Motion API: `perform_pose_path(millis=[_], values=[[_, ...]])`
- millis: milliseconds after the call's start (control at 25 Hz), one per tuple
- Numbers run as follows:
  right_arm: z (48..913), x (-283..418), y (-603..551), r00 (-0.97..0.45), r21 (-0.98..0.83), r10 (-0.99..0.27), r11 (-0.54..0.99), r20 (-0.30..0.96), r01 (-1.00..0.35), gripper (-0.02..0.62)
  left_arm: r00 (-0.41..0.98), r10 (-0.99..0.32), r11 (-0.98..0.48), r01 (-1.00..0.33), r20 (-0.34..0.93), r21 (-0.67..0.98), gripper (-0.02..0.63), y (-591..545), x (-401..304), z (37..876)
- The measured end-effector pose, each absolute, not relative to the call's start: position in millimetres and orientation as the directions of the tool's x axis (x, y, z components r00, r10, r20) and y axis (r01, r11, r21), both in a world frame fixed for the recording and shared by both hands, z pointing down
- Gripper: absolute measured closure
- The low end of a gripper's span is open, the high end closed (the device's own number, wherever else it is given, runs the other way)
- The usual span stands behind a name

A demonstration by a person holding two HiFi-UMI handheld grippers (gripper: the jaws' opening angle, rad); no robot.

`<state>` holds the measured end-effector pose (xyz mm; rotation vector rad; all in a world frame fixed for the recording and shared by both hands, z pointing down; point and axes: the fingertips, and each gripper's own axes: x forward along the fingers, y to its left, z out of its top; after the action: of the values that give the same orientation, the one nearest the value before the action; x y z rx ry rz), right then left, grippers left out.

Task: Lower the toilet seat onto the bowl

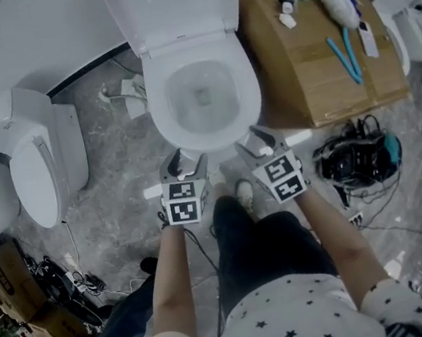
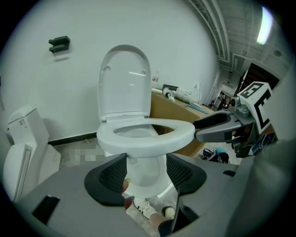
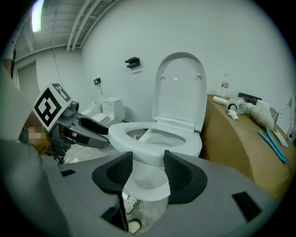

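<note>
While the toilet seat [image 1: 158, 110] already appears flat on the bowl [image 1: 202, 96], long axis near-to-far and lid [image 1: 171, 5] upright at the far end, both claws sit just near of its front rim. Left gripper [image 1: 185, 160] and right gripper [image 1: 258, 141] are about equally close, both with jaws apart and empty, forearms reaching forward side by side.

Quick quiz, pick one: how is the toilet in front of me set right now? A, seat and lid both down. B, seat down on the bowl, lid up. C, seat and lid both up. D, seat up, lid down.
B: the seat lies flat on the bowl, while the lid stands upright behind it.
</note>
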<state>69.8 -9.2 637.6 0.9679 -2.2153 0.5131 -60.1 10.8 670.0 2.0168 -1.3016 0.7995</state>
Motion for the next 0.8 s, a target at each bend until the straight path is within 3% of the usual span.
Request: perform_pose_path(millis=[800], values=[[687.2, 73.7, 13.5, -0.481, -0.102, -0.442, 0.648, 0.757, -0.755, 0.383, 0.337, -0.498, -0.326, -0.927, 0.799, 0.188, 0.353, 37.3, -57.5, 724.0]])
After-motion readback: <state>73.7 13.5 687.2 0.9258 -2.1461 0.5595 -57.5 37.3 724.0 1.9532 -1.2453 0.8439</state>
